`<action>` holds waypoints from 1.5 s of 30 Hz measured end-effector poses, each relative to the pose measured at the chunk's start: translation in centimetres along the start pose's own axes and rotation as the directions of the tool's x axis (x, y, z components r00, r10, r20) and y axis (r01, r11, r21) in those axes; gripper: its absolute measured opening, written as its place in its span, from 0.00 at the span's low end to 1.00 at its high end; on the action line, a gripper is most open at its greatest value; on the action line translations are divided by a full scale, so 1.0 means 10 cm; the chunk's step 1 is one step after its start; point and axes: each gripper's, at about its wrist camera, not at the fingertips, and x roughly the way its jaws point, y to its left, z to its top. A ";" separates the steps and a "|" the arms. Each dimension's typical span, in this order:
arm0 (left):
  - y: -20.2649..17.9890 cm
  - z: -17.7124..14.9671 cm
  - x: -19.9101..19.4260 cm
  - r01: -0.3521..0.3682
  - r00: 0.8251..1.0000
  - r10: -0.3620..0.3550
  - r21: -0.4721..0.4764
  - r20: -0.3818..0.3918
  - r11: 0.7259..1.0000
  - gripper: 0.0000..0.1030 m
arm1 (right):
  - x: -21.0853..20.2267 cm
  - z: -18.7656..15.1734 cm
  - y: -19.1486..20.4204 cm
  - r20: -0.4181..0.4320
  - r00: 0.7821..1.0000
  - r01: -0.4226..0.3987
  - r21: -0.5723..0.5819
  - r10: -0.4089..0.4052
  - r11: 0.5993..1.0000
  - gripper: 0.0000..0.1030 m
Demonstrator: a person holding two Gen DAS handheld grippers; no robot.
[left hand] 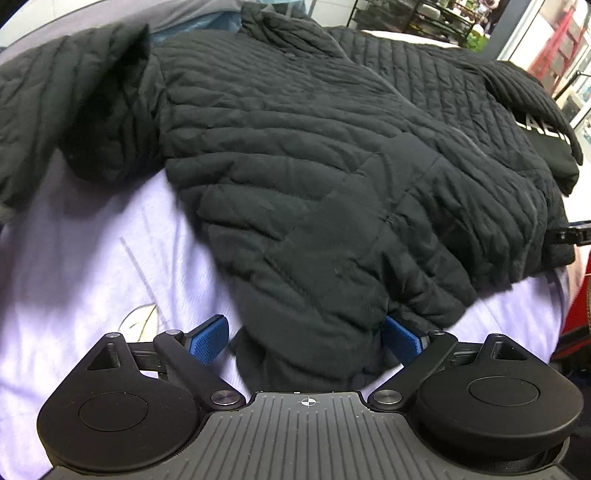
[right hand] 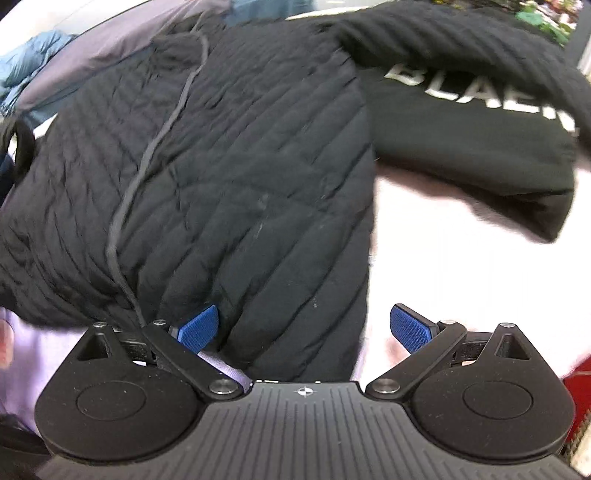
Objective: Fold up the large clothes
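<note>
The black quilted jacket (left hand: 295,155) lies spread on a pale lilac sheet (left hand: 74,258), puffy and slippery, hem nearest. Both the left hand-held gripper (left hand: 306,338) and right hand-held gripper (right hand: 304,326) stand wide open around hem fabric, gripping nothing; closing on one layer could let the padding slide and skew the fold. A black printed top (right hand: 480,140) lies beside it.

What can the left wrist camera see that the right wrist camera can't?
Only the left wrist view shows the quilted jacket's left sleeve, a dark wire shelf in the background, and the tip of the other gripper at the right edge.

Only the right wrist view shows the white letters clearly on the second black garment.

Both show the black quilted puffer jacket on the pale lilac sheet, with wide-open blue-padded grippers, left gripper and right gripper, at its hem.
</note>
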 end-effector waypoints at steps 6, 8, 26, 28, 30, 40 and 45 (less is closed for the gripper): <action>-0.12 0.21 -0.04 -0.008 0.997 0.006 0.022 0.075 1.000 1.00 | 0.30 0.06 -0.09 0.002 0.996 -0.094 0.118 0.095 0.988 0.81; -0.12 0.32 -0.16 0.002 0.992 0.001 -0.020 0.125 1.000 1.00 | 0.27 0.13 -0.05 -0.010 0.994 -0.104 0.129 0.106 0.986 0.59; 0.25 0.80 -1.34 0.318 0.947 -0.287 -0.293 0.145 0.901 0.71 | -1.34 0.59 -0.22 0.185 0.930 -0.355 0.216 0.319 0.910 0.21; 0.10 0.60 -1.10 0.330 0.942 -0.334 -0.302 0.037 0.895 0.71 | -1.49 0.49 -0.34 0.181 0.945 -0.303 0.186 0.271 0.935 0.20; -0.01 0.42 -0.85 0.283 0.951 -0.307 -0.281 -0.043 0.917 0.70 | -1.53 0.46 -0.40 0.158 0.975 -0.184 0.176 0.157 0.967 0.21; 0.06 0.04 0.01 0.130 0.884 -0.247 -0.297 -0.398 0.946 1.00 | -0.64 0.18 0.18 -0.182 0.978 0.104 -0.017 -0.105 0.994 0.29; 0.02 0.04 -0.24 0.087 0.933 -0.165 -0.244 -0.319 0.966 1.00 | -0.51 0.10 0.43 -0.125 0.952 0.259 -0.160 -0.279 0.953 0.72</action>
